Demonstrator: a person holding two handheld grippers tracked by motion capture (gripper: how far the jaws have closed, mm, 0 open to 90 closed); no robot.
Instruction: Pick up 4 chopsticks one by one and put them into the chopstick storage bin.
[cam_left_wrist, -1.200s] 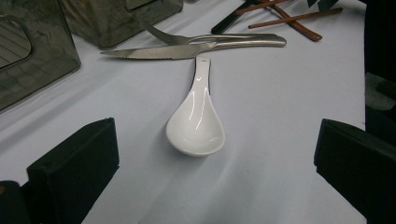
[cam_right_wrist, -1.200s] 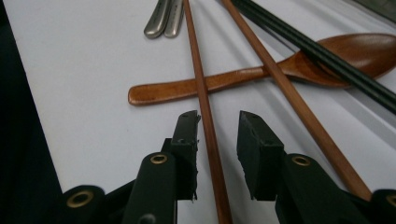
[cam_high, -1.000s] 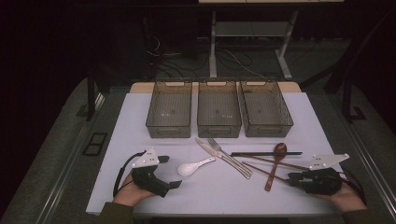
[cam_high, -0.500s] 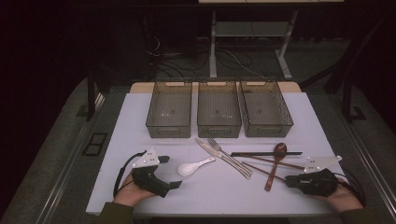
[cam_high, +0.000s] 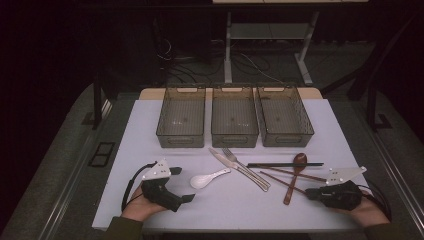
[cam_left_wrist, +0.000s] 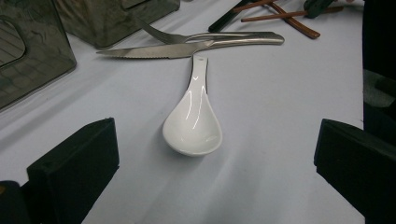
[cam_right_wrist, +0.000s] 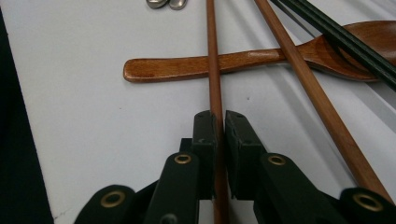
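Observation:
My right gripper (cam_right_wrist: 220, 126) lies low on the white table (cam_high: 150, 130) at the front right. Its jaws have just been closing and now pinch one brown chopstick (cam_right_wrist: 212, 56), which crosses over a wooden spoon (cam_right_wrist: 187, 67). A second brown chopstick (cam_right_wrist: 303, 74) and a black pair (cam_right_wrist: 345, 42) lie to its right. In the high view the right gripper (cam_high: 309, 191) points left at the chopsticks (cam_high: 282, 182). My left gripper (cam_high: 182, 185) rests open at the front left. A white ceramic spoon (cam_left_wrist: 192, 126) lies just ahead of its pads, untouched.
Three empty grey bins (cam_high: 181, 117) (cam_high: 234, 117) (cam_high: 285, 117) stand in a row at the back of the table. A knife (cam_high: 235, 167) and a fork (cam_high: 245, 167) lie side by side in the middle, between the white spoon (cam_high: 210, 178) and the wooden spoon (cam_high: 295, 175).
The right gripper's jaws have narrowed around the brown chopstick. Both hands and all the cutlery stay where they were.

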